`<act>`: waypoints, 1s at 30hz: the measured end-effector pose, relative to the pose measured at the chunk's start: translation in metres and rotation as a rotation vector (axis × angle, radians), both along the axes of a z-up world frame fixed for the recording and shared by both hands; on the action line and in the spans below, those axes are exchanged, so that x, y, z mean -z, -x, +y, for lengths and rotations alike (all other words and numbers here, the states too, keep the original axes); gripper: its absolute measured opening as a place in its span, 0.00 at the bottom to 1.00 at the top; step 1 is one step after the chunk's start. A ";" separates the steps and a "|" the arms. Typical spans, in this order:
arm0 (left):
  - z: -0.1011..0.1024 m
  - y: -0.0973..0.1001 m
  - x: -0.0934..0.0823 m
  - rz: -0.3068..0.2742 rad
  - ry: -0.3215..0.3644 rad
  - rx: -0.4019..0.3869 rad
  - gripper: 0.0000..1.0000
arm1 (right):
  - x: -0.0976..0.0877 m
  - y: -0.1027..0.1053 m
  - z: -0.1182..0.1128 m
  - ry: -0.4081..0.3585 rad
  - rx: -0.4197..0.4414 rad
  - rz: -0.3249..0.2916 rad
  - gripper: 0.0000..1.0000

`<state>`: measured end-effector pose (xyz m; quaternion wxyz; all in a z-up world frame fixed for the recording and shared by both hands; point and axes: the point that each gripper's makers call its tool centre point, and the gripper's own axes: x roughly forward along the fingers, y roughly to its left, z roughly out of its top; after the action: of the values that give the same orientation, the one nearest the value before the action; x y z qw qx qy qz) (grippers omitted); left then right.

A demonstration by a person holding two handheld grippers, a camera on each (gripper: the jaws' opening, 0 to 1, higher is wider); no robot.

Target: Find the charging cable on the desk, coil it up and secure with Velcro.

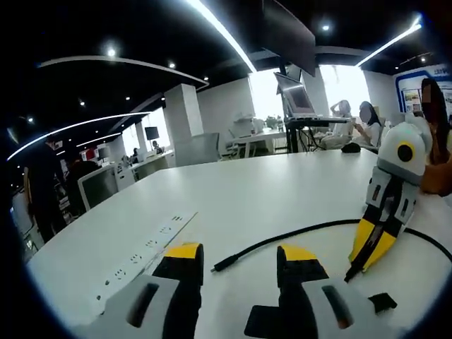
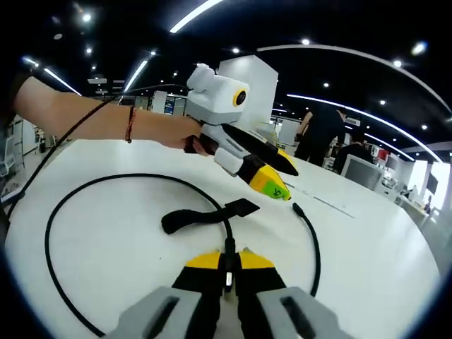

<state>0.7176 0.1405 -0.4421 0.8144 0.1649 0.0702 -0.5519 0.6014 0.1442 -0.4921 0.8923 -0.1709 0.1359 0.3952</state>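
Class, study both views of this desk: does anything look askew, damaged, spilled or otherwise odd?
Nothing damaged or spilled. The charging cable sprawls in one loose loop, its Velcro strap hanging open. The right tool pinches the cable; the left tool is open.

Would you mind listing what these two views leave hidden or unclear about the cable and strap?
- Cable: in the right gripper view its loop runs under the right gripper, so the join is hidden.
- Cable plug: in the left gripper view, too small to tell its type.
- Strap: its far end in the left gripper view is cut off behind the left gripper.
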 end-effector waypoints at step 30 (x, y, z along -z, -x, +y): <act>-0.005 -0.019 0.019 0.015 -0.059 0.001 0.41 | 0.002 0.001 0.002 0.005 -0.001 -0.004 0.08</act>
<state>0.7364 0.1358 -0.4614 0.8084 0.1848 0.0924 -0.5513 0.6000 0.1463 -0.4938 0.8919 -0.1741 0.1349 0.3950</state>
